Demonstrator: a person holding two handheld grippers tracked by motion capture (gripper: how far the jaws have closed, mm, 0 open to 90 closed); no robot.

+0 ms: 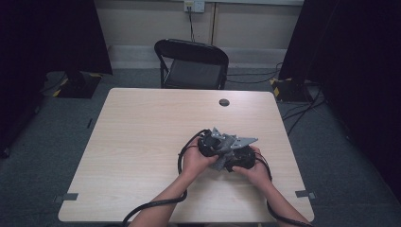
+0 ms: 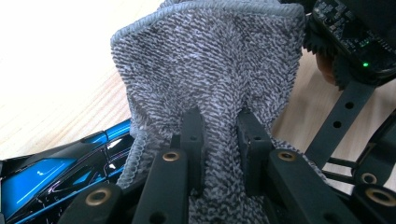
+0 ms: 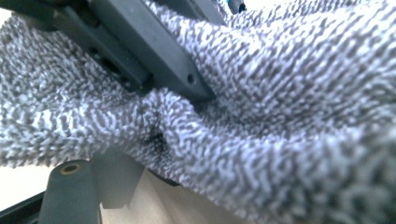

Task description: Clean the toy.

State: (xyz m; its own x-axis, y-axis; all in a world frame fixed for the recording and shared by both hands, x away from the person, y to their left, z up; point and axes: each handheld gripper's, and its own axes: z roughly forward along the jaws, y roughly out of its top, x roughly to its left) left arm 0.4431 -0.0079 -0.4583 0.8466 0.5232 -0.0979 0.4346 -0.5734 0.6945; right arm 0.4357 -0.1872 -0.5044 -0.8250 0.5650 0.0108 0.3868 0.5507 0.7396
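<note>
My left gripper (image 2: 219, 116) is shut on a bunched fold of a grey-and-white terry cloth (image 2: 205, 60), which rises beyond its jaws. Under the cloth at the lower left lies a shiny blue-and-black object (image 2: 56, 172). In the high view both hands hold the grippers close together right of the table's middle, left gripper (image 1: 210, 144) beside right gripper (image 1: 241, 158). In the right gripper view the cloth (image 3: 280, 116) drapes across the picture, with one of the left gripper's fingers (image 3: 154, 51) pinching it at the top. One of the right gripper's own fingers (image 3: 70, 186) shows at the lower left. The other is hidden by the cloth.
The light wooden table (image 1: 142, 142) has a round cable hole (image 1: 224, 102) near its far edge. A black folding chair (image 1: 191, 64) stands behind it. Dark curtains hang at both sides, and cables lie on the floor at the right (image 1: 302, 111).
</note>
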